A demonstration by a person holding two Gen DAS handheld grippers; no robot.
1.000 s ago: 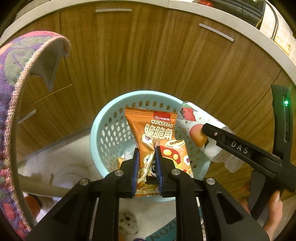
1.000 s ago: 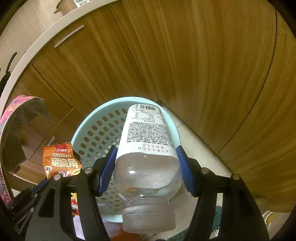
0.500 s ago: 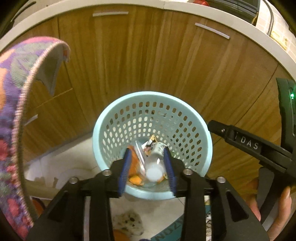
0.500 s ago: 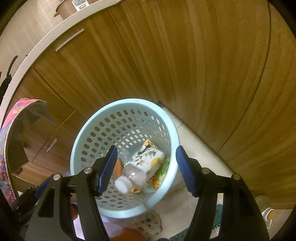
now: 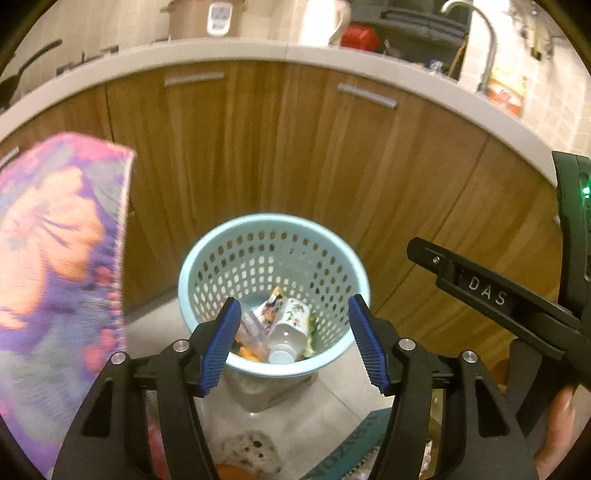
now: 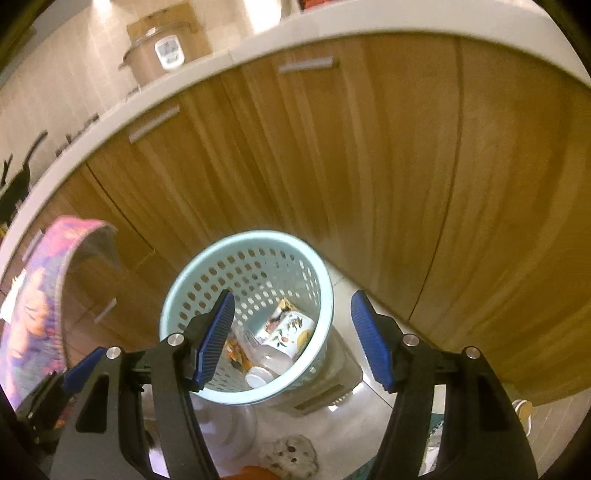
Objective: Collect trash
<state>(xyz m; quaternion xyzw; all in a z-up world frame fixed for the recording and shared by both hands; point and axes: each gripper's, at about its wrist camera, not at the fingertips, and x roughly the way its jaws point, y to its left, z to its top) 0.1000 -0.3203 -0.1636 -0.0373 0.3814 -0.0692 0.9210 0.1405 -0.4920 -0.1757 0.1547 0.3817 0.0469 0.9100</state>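
Hanging above the light blue perforated basket, the left tool stood released, its blue-padded jaws having just been opening with nothing between them. The right tool was likewise spread wide and empty, its pads apart over the same basket.

Inside the basket lay the trash: a clear bottle with a flowered label, tilted on its side, its long axis running from the far inner wall toward the near rim, white cap pointing to the near side. An orange snack wrapper was tucked beside it on the left, partly under the bottle.

Wooden cupboard doors rose close behind the basket, under a pale worktop carrying a pot and a kettle. A purple-and-pink flowered cloth crowded the left of both views. On the tiled floor near the basket lay a speckled pale object, too blurred to identify.
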